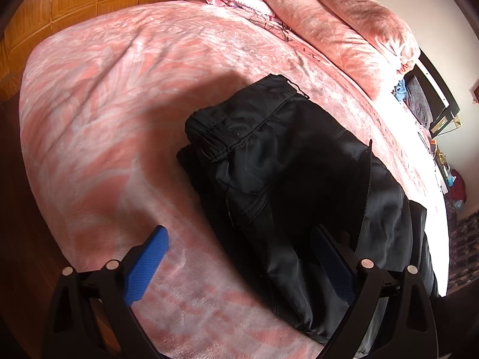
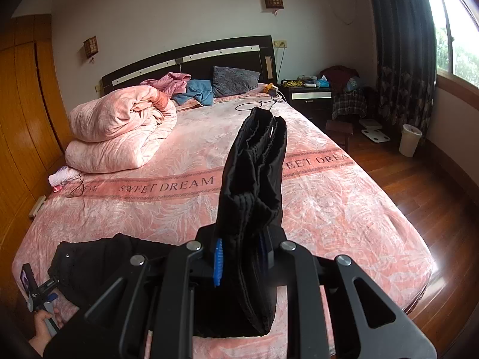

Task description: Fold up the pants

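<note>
The black pants [image 1: 269,161] lie bunched on the pink bedspread [image 1: 119,104]. My left gripper [image 1: 239,257] is open just above their near end; the left blue pad [image 1: 146,266] is over the bedspread and the right pad [image 1: 332,263] is over the cloth. In the right wrist view my right gripper [image 2: 239,260] is shut on a thick folded stack of the pants [image 2: 254,179], which sticks out ahead of the fingers above the bed. The rest of the pants [image 2: 98,260] lies at the lower left, beside the left gripper [image 2: 39,296] and the hand that holds it.
A rolled pink duvet [image 2: 119,131] lies at the bed's far left. Pillows and clothes [image 2: 209,86] sit by the dark headboard [image 2: 191,59]. A wooden wardrobe [image 2: 24,119] stands left. A nightstand [image 2: 308,95], a bin [image 2: 410,140] and wooden floor [image 2: 419,209] are to the right.
</note>
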Demonstrator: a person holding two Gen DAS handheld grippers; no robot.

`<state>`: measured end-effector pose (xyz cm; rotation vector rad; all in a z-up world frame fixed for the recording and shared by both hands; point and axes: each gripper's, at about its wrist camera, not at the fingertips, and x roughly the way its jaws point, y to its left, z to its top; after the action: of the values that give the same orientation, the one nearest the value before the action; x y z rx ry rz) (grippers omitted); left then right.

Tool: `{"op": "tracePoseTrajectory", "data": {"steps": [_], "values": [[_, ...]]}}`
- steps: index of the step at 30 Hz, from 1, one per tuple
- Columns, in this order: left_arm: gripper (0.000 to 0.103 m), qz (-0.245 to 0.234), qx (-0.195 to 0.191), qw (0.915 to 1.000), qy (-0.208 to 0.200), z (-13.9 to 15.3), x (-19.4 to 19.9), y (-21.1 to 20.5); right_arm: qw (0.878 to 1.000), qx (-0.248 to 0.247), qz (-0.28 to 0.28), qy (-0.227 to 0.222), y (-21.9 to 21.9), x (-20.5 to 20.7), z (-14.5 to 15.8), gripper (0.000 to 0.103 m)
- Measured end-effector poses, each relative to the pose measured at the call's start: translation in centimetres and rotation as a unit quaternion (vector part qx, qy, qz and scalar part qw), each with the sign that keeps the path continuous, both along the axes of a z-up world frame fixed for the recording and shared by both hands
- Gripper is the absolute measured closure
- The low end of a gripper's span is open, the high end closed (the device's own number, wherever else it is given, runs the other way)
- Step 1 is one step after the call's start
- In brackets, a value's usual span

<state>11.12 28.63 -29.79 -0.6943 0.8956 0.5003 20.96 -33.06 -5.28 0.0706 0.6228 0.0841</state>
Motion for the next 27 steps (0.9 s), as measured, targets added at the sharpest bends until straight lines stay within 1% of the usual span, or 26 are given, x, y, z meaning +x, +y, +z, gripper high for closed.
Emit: {"op": "tracePoseTrajectory", "data": {"steps": [8, 15, 27], "values": [[0.006, -0.001, -0.006, 1.0, -0.003, -0.1, 0.0, 0.1, 0.999, -0.032, 0.022, -0.004, 2.7, 0.3, 0.0, 0.086], [0.006, -0.001, -0.011, 0.9999, -0.009, -0.3, -0.2, 0.3, 0.998, -0.047, 0.038, 0.0, 5.0, 0.7, -0.3, 0.086], [0.006, -0.007, -0.023, 0.9996, -0.014, -0.5, -0.4, 0.3, 0.993, -0.089, 0.076, 0.025, 10.4, 1.6, -1.9, 0.086]]}}
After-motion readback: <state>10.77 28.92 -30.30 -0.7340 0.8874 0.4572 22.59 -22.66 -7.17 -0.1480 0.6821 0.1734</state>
